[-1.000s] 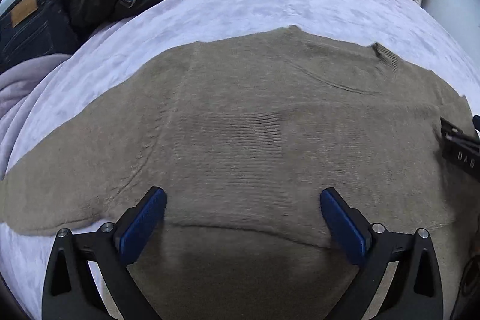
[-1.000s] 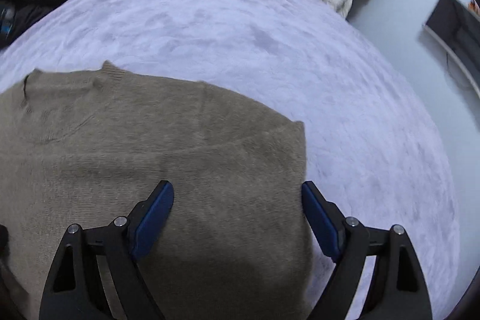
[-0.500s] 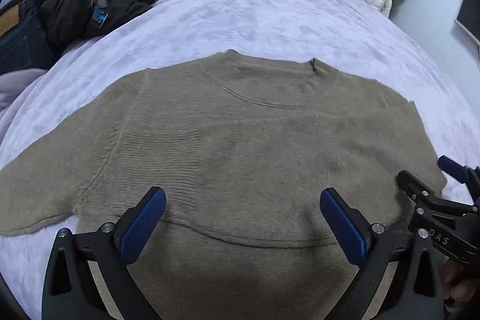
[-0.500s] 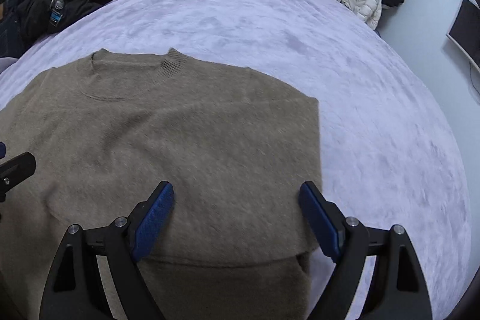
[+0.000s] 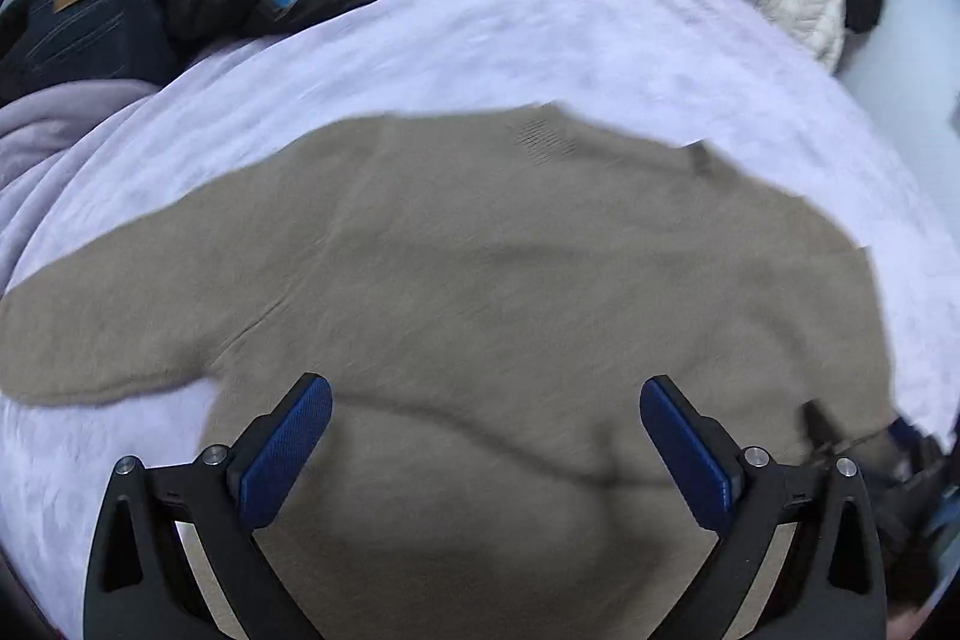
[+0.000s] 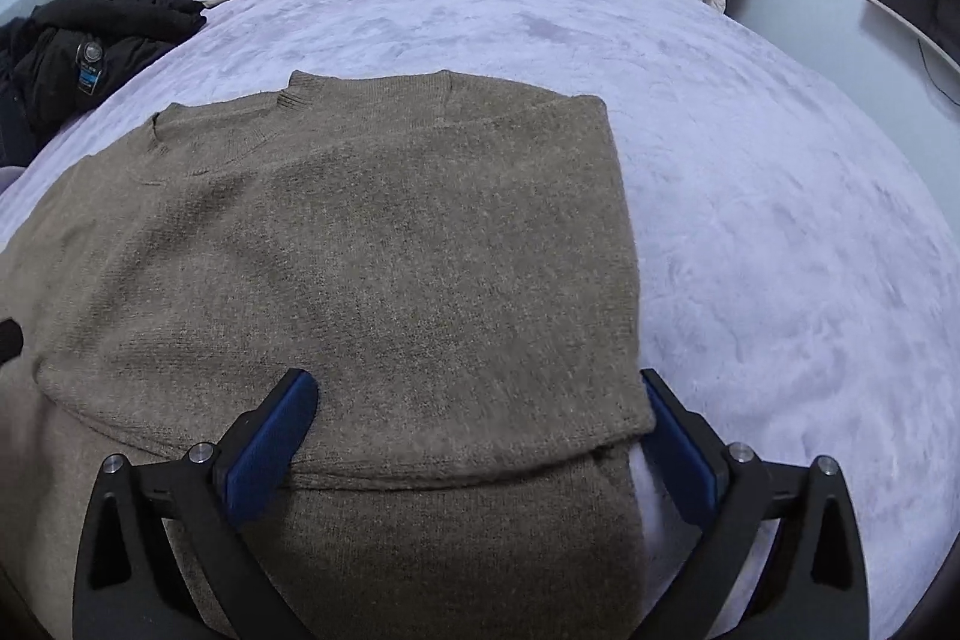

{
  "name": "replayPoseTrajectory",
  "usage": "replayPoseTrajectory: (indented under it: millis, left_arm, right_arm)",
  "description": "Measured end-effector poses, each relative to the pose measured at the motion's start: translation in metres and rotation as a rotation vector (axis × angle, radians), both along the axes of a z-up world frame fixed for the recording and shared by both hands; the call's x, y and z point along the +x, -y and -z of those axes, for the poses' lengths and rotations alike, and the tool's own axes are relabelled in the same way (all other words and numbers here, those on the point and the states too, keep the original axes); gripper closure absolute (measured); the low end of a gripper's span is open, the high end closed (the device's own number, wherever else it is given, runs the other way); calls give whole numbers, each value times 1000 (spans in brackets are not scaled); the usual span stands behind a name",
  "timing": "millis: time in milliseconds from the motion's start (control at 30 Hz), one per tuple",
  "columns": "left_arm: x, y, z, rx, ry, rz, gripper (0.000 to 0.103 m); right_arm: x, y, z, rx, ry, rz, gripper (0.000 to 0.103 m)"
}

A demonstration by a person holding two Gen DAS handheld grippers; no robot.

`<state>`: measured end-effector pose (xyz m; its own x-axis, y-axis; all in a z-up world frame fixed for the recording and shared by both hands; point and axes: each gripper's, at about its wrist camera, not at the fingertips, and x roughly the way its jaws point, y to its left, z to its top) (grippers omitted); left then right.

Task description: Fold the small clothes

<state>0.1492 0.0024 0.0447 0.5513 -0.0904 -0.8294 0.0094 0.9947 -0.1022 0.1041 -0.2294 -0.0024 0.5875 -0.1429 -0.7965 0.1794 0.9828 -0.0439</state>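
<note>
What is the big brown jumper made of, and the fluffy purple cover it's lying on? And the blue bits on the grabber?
The brown jumper looks like soft knitted wool or a wool-like yarn: fuzzy surface, ribbed collar. The pale purple bed cover looks like plush fleece, with a crushed, patchy pile. The blue pads look like textured rubber or plastic, with a fine dotted grain; which of the two I can't tell.

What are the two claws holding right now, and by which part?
Nothing. Both the left claw and right claw stand open above the tan knitted sweater.

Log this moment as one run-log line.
left gripper: open, above sweater | right gripper: open, jaws just widened, nothing gripped | tan knit sweater: right side folded in, left sleeve out, on lavender blanket
</note>
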Motion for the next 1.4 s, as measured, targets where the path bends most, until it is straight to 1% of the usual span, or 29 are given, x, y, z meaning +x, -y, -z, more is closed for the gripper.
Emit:
replayPoseTrajectory:
  millis: [67, 100, 133, 167, 200, 233, 300, 333, 433, 533, 567, 633, 667, 700, 733, 767, 800, 867, 933, 967, 1033, 1067, 1100, 1133, 1167, 1233, 1267, 1367, 1400]
  left_arm:
    - [11, 31, -4, 16, 30, 85, 0]
    - [18, 47, -1, 46, 31, 134, 0]
    - [25, 58, 6, 94, 25, 160, 0]
    - [34, 65, 18, 169, 1, 164, 0]
    - [45, 60, 30, 215, -34, 158, 0]
    - [54, 52, 41, 223, -69, 151, 0]
    - [62, 19, 45, 101, -89, 122, 0]
    - [63, 5, 40, 83, -84, 88, 0]
    - [65, -34, 28, 127, -43, -30, 0]
    - [71, -61, 30, 105, -75, -111, 0]
    - [71, -64, 30, 77, -74, -119, 0]
    - [71, -56, 30, 34, -71, -80, 0]
    - [72, -49, 31, 48, -68, -42, 0]
    - [72, -39, 35, 105, -63, -7, 0]
    - [75, -31, 39, 199, -62, 5, 0]
    - [80, -28, 45, 289, -60, -1, 0]
    - [84, -34, 48, 295, -61, -7, 0]
    - [90, -59, 44, 193, -90, -48, 0]
    - [90, -79, 38, 130, -112, -92, 0]
    - [88, -83, 34, 104, -112, -98, 0]
    - [73, -84, 22, 123, -67, -121, 0]
    - [65, -80, 18, 112, -47, -103, 0]
    - [57, -75, 16, 86, -38, -59, 0]
    - [50, -69, 17, 79, -34, -19, 0]
    - [43, -62, 20, 108, -31, 5, 0]
    - [38, -54, 34, 285, -37, -18, 0]
    - [37, -57, 40, 339, -49, -36, 0]
    - [27, -88, 34, 233, -74, -105, 0]
    - [21, -99, 27, 207, -66, -128, 0]
  right_arm:
    - [-1, -6, -2, -36, 7, 2, 1]
    - [-2, -9, -5, -63, 16, 2, 1]
    - [-5, -12, -9, -87, 25, 0, 1]
    - [-9, -15, -18, -116, 46, -10, 1]
    - [-13, -17, -24, -128, 70, -20, 1]
    - [-18, -19, -33, -132, 102, -33, 1]
    - [-23, -19, -46, -121, 134, -72, 1]
    - [-22, -17, -49, -112, 130, -94, 1]
    - [-9, -14, -50, -70, 87, -151, 1]
    - [15, -22, -39, -69, 41, -178, 1]
    - [26, -28, -34, -67, 18, -188, 1]
    - [41, -40, -28, -76, -6, -192, 1]
    - [50, -47, -25, -83, -14, -195, 1]
    - [58, -52, -21, -85, -29, -205, 1]
    - [67, -58, -16, -94, -61, -220, 1]
    - [78, -62, -9, -127, -94, -225, 1]
    - [86, -61, -6, -157, -103, -222, 1]
    - [99, -46, -10, -159, -100, -170, 1]
    - [109, -18, -16, -118, -116, -75, 1]
    - [110, -6, -18, -92, -123, -27, 1]
    - [101, 3, -27, -76, -93, 22, 1]
    - [94, -1, -31, -76, -73, 15, 1]
    - [87, -8, -33, -66, -61, -5, 1]
    - [81, -15, -35, -51, -53, -26, 1]
    - [73, -28, -34, -28, -44, -55, 1]
    - [62, -49, -31, -15, -49, -103, 1]
    - [56, -64, -27, -24, -62, -138, 1]
    - [40, -107, -8, -94, -126, -251, 1]
    - [31, -116, -7, -128, -116, -269, 1]
